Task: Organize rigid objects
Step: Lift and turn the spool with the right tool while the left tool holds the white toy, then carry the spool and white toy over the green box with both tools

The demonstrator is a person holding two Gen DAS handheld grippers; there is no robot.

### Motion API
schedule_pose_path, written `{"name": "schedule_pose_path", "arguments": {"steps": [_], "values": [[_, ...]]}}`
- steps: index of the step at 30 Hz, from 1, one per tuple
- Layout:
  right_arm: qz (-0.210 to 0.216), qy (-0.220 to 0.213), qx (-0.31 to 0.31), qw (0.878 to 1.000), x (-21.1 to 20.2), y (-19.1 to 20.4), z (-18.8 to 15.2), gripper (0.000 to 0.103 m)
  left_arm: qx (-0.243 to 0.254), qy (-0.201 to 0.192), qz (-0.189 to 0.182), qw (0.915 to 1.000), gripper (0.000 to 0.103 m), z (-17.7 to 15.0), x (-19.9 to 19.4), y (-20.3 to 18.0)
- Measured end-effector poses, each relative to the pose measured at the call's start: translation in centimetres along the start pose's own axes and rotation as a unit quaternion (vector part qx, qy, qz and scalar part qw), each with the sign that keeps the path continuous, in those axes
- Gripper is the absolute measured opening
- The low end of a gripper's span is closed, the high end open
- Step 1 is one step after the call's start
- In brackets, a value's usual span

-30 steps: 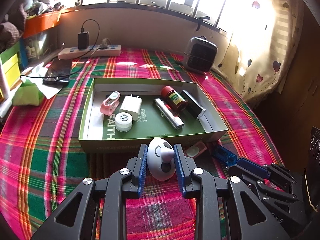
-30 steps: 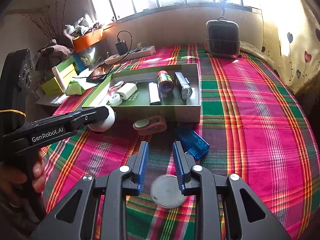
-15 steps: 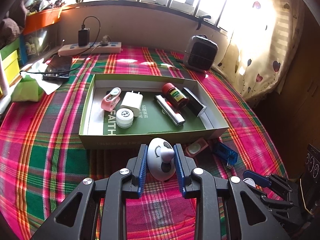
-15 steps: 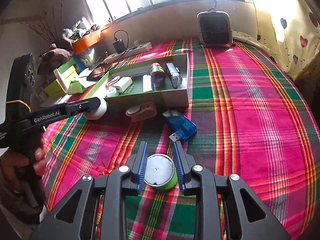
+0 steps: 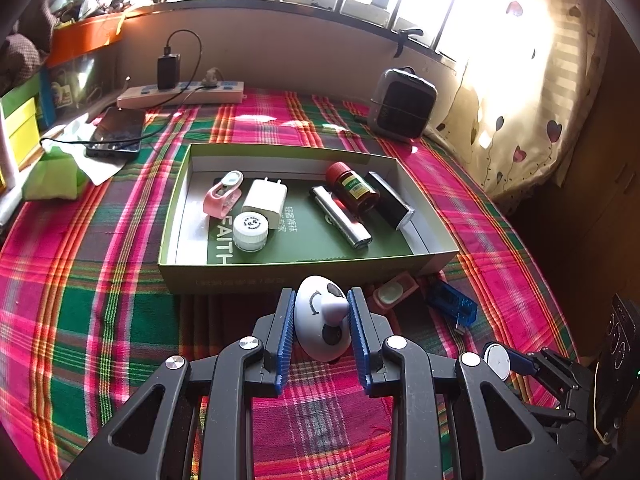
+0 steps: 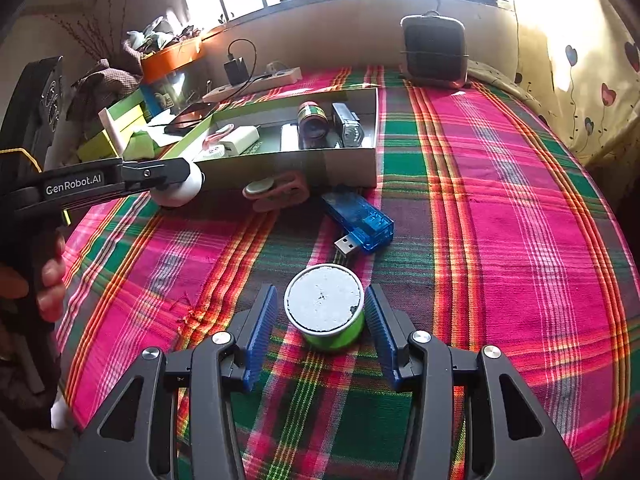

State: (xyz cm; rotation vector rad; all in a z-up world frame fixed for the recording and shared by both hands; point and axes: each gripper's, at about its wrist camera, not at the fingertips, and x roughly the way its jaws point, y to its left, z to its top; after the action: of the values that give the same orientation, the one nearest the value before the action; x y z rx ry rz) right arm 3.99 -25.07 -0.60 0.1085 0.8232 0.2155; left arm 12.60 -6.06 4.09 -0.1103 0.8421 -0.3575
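Note:
My left gripper (image 5: 320,300) is shut on a white egg-shaped gadget (image 5: 320,332) just in front of the green cardboard box (image 5: 280,272). The right wrist view shows that gripper (image 6: 176,176) at the box's near left corner (image 6: 300,164). My right gripper (image 6: 320,292) straddles a green can with a grey top (image 6: 325,312) standing on the cloth. Its jaws are opening, with a gap on both sides of the can. A pink clip-like piece (image 6: 276,192) and a blue USB stick (image 6: 360,220) lie before the box. The box holds several small items.
The plaid cloth (image 6: 500,200) covers the whole surface. A power strip (image 5: 180,94) and a phone (image 5: 116,132) lie at the back left, and a small grey heater (image 5: 402,106) stands at the back right. Boxes and clutter (image 6: 120,120) line the left side. A hand (image 6: 48,280) holds the left gripper.
The right gripper's jaws have spread wider around the green can, and the gripper has drawn back from the blue USB stick. The left gripper still holds the white gadget in place.

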Motion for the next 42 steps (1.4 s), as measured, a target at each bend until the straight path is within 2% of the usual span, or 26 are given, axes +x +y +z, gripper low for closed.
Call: {"name": "schedule_pose_path", "arguments": {"steps": [2,4,11,20,31,42], "values": [[-0.012,-0.004,0.005,1.000,-0.1,-0.2,0.1,0.046,0.000,0.000,0.000,1.0000,0.025,0.0,0.0,0.1],[-0.011,-0.007,0.009,1.000,-0.2,-0.4,0.2,0.035,-0.002,-0.001,0.000,1.0000,0.025,0.0,0.0,0.2],[-0.018,-0.008,0.005,1.000,-0.3,-0.1,0.2,0.035,-0.004,-0.006,0.004,1.0000,0.025,0.1,-0.5,0.8],[0.001,-0.021,-0.004,1.000,-0.7,1.2,2.1,0.035,-0.006,-0.015,0.011,0.9998,0.025,1.1,-0.9,2.0],[0.022,-0.040,-0.027,0.999,0.8,3.3,7.0,0.035,-0.011,-0.020,0.023,0.9995,0.025,3.2,-0.2,4.2],[0.043,-0.023,-0.025,0.998,5.2,4.9,11.2,0.035,-0.023,-0.012,0.033,0.9991,0.025,5.2,1.9,6.5]]}}
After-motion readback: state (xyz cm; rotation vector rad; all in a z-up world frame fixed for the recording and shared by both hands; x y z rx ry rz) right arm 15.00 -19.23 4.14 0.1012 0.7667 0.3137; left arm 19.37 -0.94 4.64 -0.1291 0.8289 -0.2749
